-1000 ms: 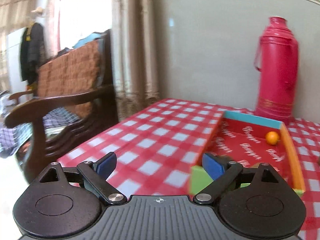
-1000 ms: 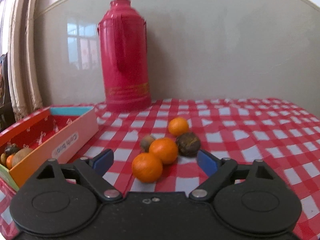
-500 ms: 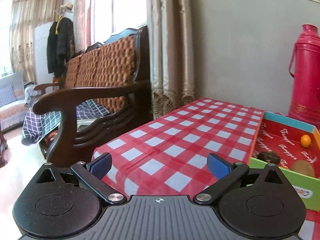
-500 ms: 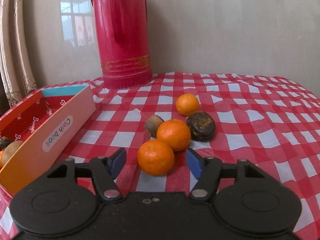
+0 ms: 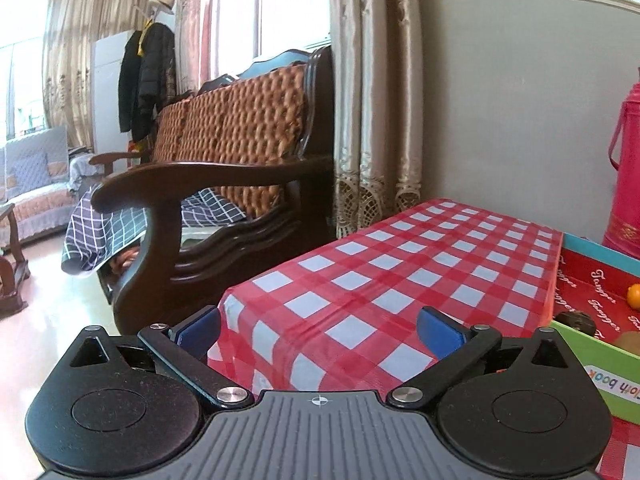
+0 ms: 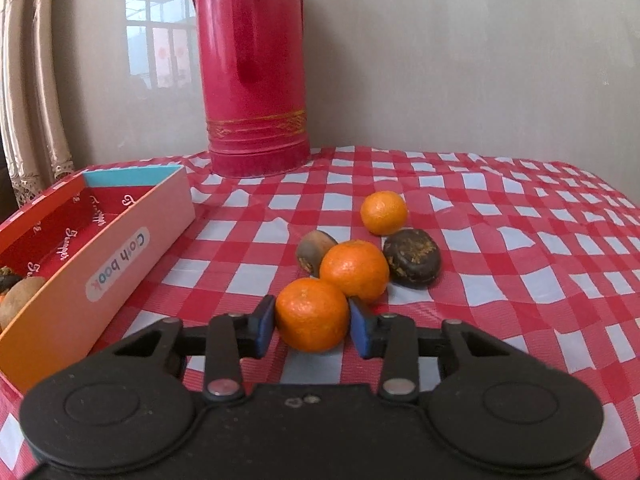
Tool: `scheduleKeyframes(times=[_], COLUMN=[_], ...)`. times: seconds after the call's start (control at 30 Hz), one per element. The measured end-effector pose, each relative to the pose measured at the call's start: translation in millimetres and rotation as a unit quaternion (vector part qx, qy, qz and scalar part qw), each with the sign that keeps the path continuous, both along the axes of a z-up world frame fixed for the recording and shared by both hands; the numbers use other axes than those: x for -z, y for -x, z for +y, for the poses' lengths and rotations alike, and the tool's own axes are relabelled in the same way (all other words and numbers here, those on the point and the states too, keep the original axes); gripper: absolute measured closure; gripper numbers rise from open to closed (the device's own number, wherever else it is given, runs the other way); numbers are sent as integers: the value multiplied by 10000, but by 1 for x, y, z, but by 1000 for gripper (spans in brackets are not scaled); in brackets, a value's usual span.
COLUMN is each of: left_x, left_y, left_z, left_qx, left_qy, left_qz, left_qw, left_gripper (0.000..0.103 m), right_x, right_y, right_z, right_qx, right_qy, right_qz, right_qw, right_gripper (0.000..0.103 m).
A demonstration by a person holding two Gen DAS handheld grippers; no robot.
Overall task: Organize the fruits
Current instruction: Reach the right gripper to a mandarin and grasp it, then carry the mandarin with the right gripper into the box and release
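In the right wrist view my right gripper [image 6: 313,325] is shut on the nearest orange [image 6: 312,314], blue pads touching both its sides, on the checked tablecloth. Behind it lie a second orange [image 6: 354,271], a third orange [image 6: 383,212], a brown fruit [image 6: 313,251] and a dark wrinkled fruit [image 6: 413,257]. The coloured box [image 6: 120,256] stands to the left with fruit in its near end. In the left wrist view my left gripper [image 5: 318,330] is open and empty over the table's left corner; the box [image 5: 600,376] at the right holds a small orange [image 5: 633,295] and a dark fruit [image 5: 576,322].
A tall red thermos [image 6: 252,68] stands at the back of the table against the wall. A wooden armchair [image 5: 224,200] with a woven back stands left of the table, with curtains [image 5: 376,100] behind. The table's left edge [image 5: 240,300] drops off under my left gripper.
My right gripper moved forward and closed its jaws around the nearest orange. My left gripper swung left and back, away from the box, and stayed open.
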State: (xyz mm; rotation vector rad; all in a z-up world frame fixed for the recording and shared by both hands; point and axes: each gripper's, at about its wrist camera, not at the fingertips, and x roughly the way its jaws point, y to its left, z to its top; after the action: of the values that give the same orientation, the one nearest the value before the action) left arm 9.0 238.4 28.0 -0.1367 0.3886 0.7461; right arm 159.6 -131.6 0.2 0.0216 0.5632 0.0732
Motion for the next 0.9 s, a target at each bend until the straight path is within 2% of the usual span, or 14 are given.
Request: scheduleKeyframes(times=[0.47,0.9], left_x=[6,8], left_y=[14,18], left_z=[26,32], left_qx=[-432,-493], left_qy=[303,326], left_qz=[-95,-126], left_qw=[9986,9982], left_gripper=[0,0], right_x=[-22,-47], right_y=[2,-1], right_z=[33,113], right_qx=[-539,-1708], right_qy=[-91,-1], right_qz=[-255,-443], right_qw=[9982,9843], right_gripper=[73,73])
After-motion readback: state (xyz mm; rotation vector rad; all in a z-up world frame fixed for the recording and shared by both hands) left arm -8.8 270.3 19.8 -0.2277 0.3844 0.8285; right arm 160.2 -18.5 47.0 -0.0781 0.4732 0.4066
